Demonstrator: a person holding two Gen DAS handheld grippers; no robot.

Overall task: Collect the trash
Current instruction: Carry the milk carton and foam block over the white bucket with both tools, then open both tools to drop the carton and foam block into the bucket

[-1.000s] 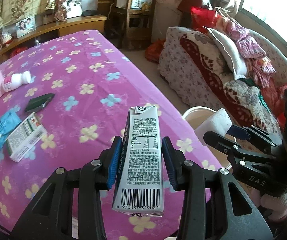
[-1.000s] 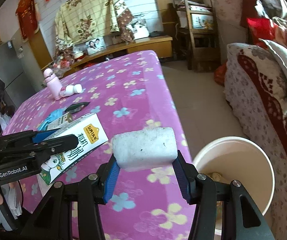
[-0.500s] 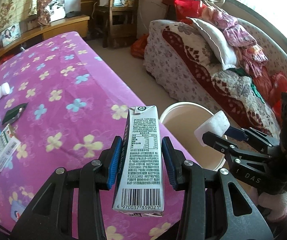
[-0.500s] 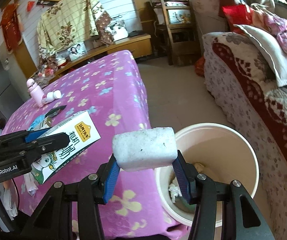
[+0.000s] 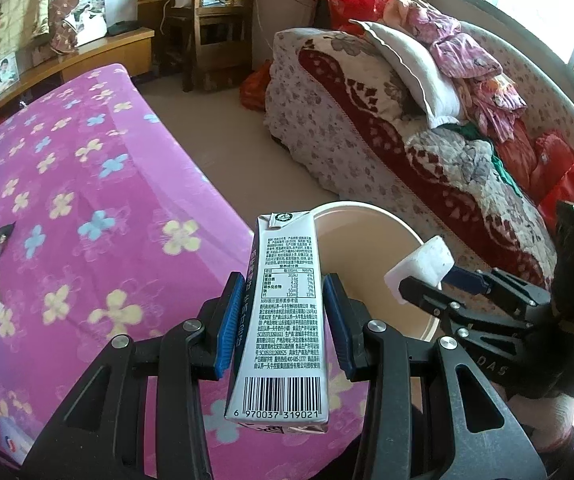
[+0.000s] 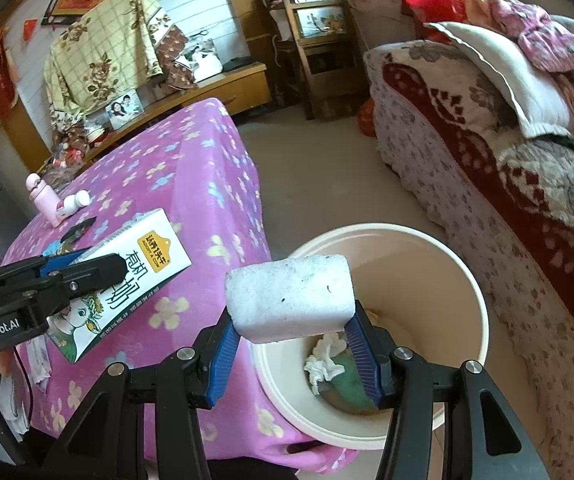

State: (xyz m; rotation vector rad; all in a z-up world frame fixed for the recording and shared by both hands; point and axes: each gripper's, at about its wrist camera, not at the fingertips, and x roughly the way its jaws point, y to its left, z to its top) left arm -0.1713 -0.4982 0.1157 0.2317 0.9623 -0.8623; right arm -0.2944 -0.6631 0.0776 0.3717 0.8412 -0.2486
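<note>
The cream-coloured bin stands on the floor beside the counter and holds crumpled white tissue and something green beneath it. The right claw is clamped on a white foam block, held above the bin's near rim. The left claw is closed on a milk carton, upright in its own view, over the counter's edge just beside the bin. The counter wears a pink flowered cloth; a pink bottle, a small white bottle and a dark wrapper lie on it. A sofa piled with bedding stands opposite.
</note>
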